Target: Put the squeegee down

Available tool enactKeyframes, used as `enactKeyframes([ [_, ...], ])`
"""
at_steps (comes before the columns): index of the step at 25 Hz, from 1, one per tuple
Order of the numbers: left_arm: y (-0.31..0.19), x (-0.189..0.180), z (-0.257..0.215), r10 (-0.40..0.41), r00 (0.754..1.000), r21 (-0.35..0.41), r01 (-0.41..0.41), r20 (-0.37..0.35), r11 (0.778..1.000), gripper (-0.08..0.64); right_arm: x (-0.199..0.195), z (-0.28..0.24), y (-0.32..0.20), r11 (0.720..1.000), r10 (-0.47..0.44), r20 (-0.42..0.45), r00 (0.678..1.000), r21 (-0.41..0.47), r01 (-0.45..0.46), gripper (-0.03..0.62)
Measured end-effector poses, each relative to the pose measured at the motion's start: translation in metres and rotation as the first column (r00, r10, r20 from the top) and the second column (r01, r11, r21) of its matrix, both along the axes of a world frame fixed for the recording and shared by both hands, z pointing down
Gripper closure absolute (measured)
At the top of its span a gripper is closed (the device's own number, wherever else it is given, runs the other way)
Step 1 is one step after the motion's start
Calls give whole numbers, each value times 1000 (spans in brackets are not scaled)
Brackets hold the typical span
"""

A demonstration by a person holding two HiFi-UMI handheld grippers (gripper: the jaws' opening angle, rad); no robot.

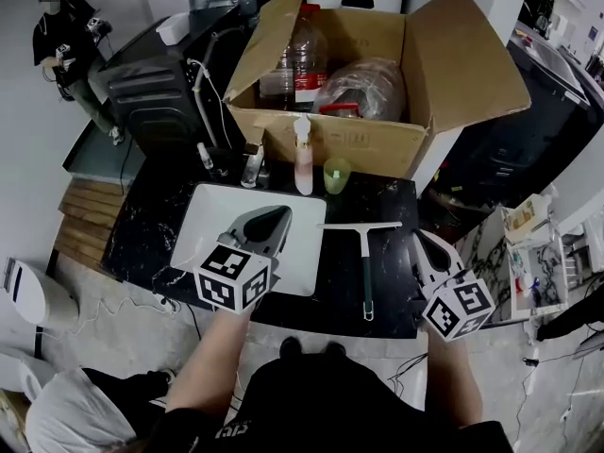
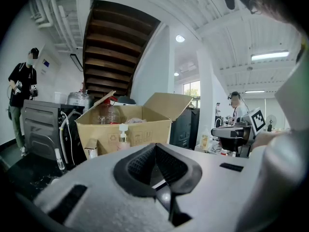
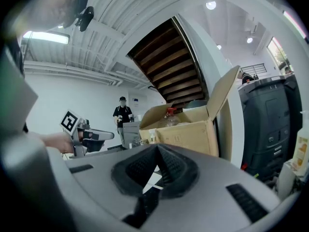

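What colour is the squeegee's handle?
Dark green, by the look of it; the squeegee shows best in the head view.

Grey left gripper [image 1: 274, 217] and grey right gripper [image 1: 427, 242], both with black-and-white square markers. Between their jaws is the squeegee [image 1: 365, 258], with a dark green handle and a pale blade. Under the left jaws there's a white tray [image 1: 209, 217] on the black, white-veined counter [image 1: 392, 201]. Ahead of the jaws: brown cardboard box [image 1: 359, 144], pink bottle [image 1: 303, 170], green cup [image 1: 336, 176].

One squeegee [image 1: 365, 262], one cardboard box [image 1: 330, 140], one tray [image 1: 212, 217], one green cup [image 1: 336, 175]
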State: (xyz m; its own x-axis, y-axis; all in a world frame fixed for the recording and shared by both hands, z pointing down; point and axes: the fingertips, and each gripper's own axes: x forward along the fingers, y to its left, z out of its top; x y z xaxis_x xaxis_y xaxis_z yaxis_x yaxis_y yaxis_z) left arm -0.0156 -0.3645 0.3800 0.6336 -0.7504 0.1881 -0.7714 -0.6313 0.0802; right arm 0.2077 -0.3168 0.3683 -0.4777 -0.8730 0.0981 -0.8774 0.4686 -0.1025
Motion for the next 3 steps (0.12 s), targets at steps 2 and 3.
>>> enactKeyframes([
  [2, 0, 1, 2, 0, 1000, -3, 0, 1, 1000, 549, 0, 2, 0, 1000, -4, 1, 1000, -3, 4, 589],
  [3, 0, 2, 3, 0, 1000, -4, 0, 1, 1000, 549, 0, 3, 0, 1000, -6, 1, 1000, -4, 6, 589],
])
